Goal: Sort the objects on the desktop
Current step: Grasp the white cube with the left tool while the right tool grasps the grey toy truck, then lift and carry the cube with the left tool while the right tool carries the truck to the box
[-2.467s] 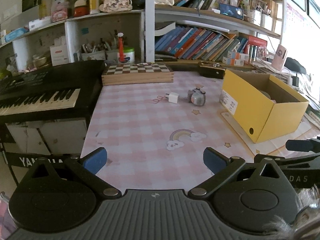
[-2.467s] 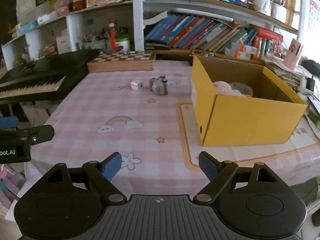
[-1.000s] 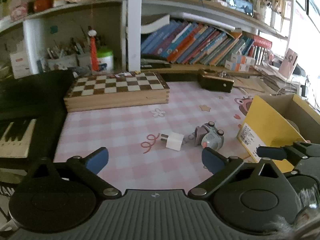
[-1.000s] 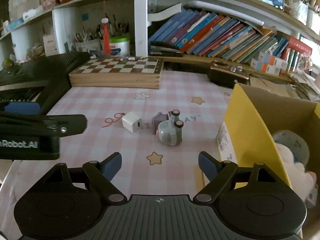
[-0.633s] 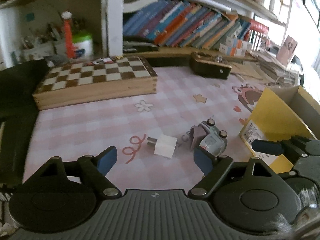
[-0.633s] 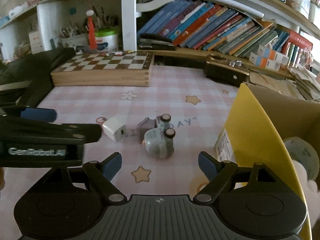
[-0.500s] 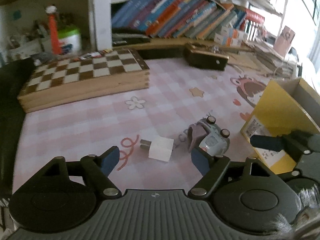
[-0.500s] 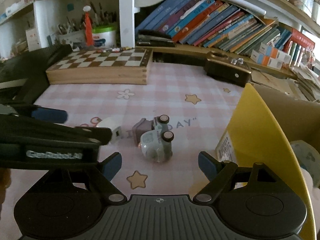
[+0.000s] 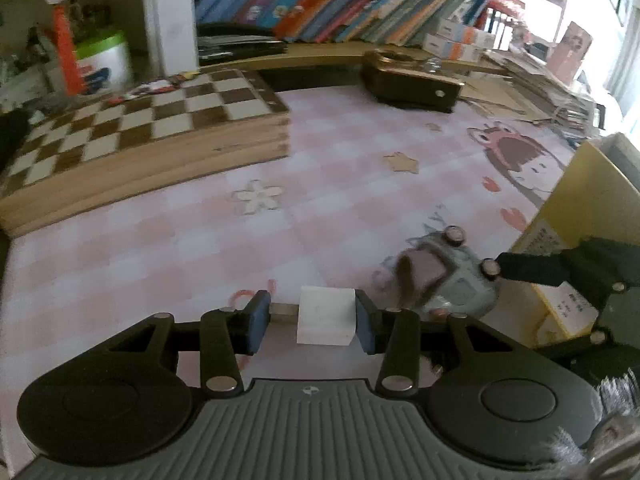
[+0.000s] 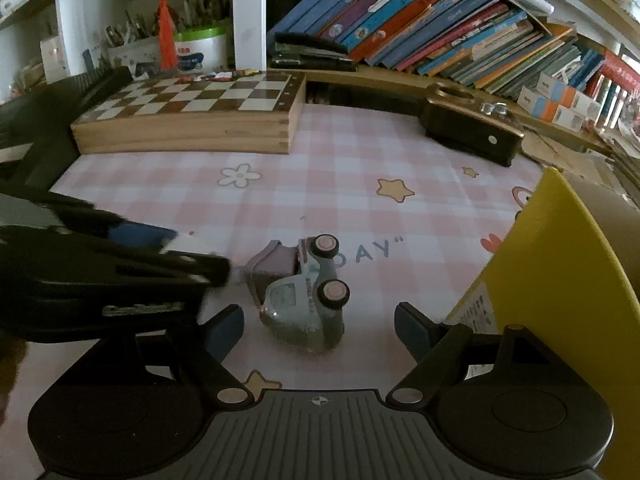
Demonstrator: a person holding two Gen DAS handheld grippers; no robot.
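Your left hand-held gripper (image 9: 312,320) is closing around the white plug adapter (image 9: 326,315): the right pad touches its side, while the left pad is only at the metal prongs, so the grip is not yet firm. It sits on the table (image 9: 200,240), low between your fingers. Your right hand-held gripper (image 10: 318,330) stands wide and holds nothing, its jaws easing inward with the toy car (image 10: 304,300) lying on its side between and just ahead of them, no pad touching. Beyond, to the right, stands the yellow box (image 10: 560,280). Sorting looks barely begun: both pieces are still on the table. The adapter is a small cube, smooth-faced; the car is pale blue-grey with pink-hubbed wheels.
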